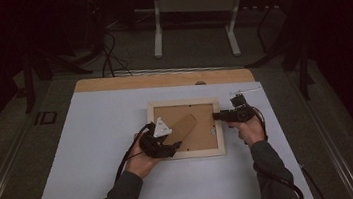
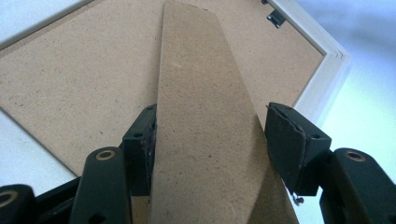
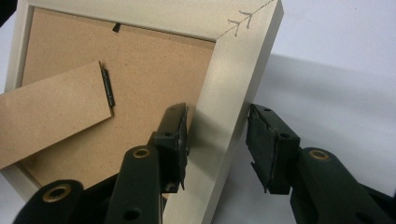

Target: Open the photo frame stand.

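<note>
Wooden picture frame (image 1: 186, 128), light, stiff and face down on the desk (image 1: 95, 154): right gripper (image 3: 217, 140) straddles its side rail with jaws not yet clamped, left gripper (image 2: 210, 140) jaws apart around the bendable cardboard stand (image 2: 201, 116).

No writing, label, brand or number can be read anywhere: the picture frame (image 1: 186, 128), lying face down on the bench (image 1: 95, 154), shows plain brown backing board (image 3: 154, 70), and its cardboard stand (image 2: 201, 121) is bare too.
</note>
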Motion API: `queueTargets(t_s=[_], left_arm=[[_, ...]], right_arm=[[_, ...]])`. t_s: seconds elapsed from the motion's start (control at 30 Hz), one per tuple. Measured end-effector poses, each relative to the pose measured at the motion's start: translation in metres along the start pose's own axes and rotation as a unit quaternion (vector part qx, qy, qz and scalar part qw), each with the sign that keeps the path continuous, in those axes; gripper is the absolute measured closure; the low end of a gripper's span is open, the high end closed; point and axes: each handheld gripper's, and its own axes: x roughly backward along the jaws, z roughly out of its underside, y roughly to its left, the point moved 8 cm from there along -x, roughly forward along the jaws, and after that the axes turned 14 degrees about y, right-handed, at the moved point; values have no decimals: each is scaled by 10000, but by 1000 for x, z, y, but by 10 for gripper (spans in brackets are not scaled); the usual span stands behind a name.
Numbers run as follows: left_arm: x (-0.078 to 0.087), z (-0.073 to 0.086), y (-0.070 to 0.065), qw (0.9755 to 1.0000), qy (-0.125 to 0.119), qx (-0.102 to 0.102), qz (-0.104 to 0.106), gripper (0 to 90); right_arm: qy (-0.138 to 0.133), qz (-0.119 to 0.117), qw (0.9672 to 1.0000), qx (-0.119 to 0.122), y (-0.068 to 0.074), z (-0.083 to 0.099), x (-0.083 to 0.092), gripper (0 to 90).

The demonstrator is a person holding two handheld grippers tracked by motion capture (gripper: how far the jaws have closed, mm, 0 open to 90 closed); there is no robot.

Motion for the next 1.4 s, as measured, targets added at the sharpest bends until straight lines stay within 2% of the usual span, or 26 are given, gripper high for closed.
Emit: queueTargets(t_s=[0.33,0.7,0.83,1.0,1.07,1.17,1.27,1.4], left_arm=[[-1,2,0,10000,-9,-20,-35,403],[-1,1,-1,9997,-8,-137,-198,404],[0,1,-2,9994,-11,-219,-259,404],[1,0,-3,9990,-86,-298,-329,405],[1,0,-3,9989,-98,-325,-331,405],[1,1,-3,9988,-115,-341,-324,404],[1,1,-3,9991,-107,-308,-265,403],[1,2,1,9998,-104,-153,57,402]], right_arm=[[-101,73,9999,16,3,0,0,600],[-21,34,10000,80,2,-2,0,587],[40,-98,9999,75,0,-2,1,576],[85,-392,9992,-2,-2,-3,2,555],[80,-423,9991,-1,-2,-4,3,556],[38,-511,9987,-10,-3,-3,6,579],[-8,-487,9988,12,-2,-2,7,580],[-51,-491,9988,14,-1,-2,8,582]])
